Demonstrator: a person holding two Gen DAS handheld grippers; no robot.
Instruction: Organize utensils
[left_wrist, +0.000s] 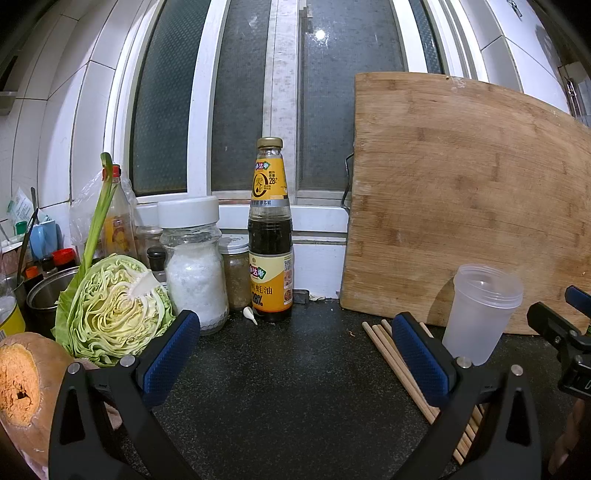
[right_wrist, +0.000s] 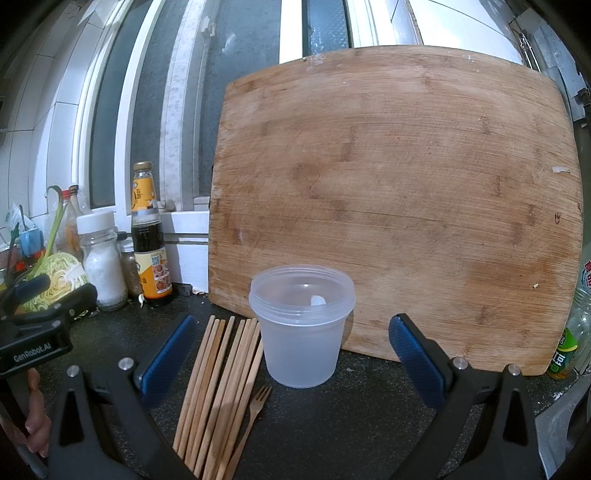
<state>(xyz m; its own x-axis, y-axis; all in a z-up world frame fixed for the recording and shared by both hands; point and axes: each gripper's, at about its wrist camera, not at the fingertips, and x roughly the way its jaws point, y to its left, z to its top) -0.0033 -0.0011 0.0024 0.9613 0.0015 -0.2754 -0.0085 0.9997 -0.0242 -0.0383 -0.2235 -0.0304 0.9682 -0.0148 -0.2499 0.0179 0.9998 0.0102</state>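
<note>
Several wooden chopsticks (right_wrist: 218, 387) lie side by side on the dark counter, with a small wooden fork (right_wrist: 255, 410) beside them on their right. A translucent plastic cup (right_wrist: 301, 332) stands upright just right of them, in front of the leaning cutting board. My right gripper (right_wrist: 293, 332) is open, its jaws wide on either side of the cup and chopsticks, touching neither. My left gripper (left_wrist: 295, 332) is open over bare counter; the chopsticks (left_wrist: 384, 347) and cup (left_wrist: 480, 314) lie by its right finger. Nothing is held.
A large wooden cutting board (right_wrist: 399, 199) leans against the window. At the left stand an oyster sauce bottle (left_wrist: 270, 229), a salt jar (left_wrist: 194, 266), a halved cabbage (left_wrist: 118, 306) and a cut root vegetable (left_wrist: 22, 376). A green-labelled bottle (right_wrist: 565, 343) is at the far right.
</note>
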